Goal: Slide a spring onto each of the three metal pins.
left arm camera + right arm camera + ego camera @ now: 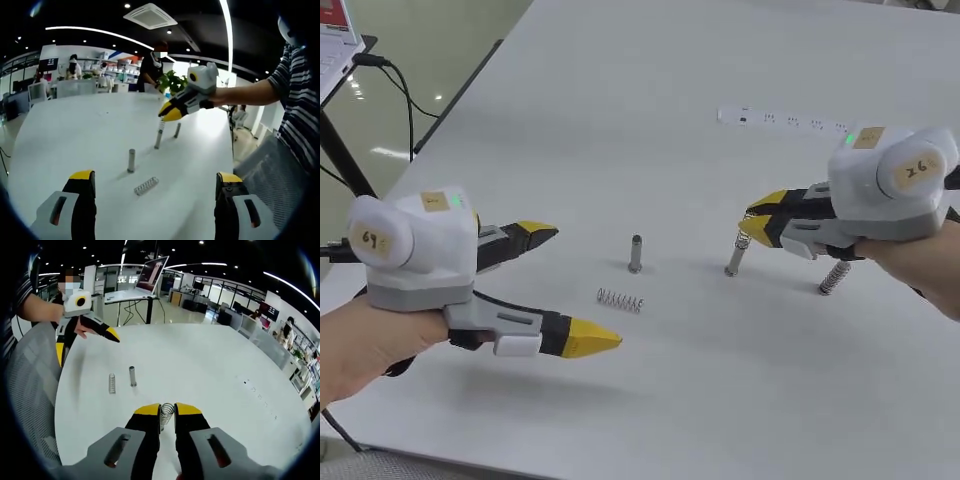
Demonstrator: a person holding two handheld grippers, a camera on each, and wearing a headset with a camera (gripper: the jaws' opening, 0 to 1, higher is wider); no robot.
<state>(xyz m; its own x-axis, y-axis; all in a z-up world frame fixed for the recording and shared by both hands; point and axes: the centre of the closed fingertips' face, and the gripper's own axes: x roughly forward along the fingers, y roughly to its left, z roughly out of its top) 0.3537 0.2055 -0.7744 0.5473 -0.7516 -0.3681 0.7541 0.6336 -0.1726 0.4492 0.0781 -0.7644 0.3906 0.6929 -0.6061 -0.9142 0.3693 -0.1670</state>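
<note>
White table (650,120), silver spring (167,412), yellow-tipped left hand-held gripper (586,287).

A handwritten sticker (370,241) on the left gripper (585,287) reads "69"; a matching label (917,171) on the right gripper (747,220) reads "26". The smaller tan tags (435,201) cannot be read.

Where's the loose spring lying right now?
In the head view, the loose spring lies flat on the white table, just below the bare pin and right of the left hand-held gripper.
</note>
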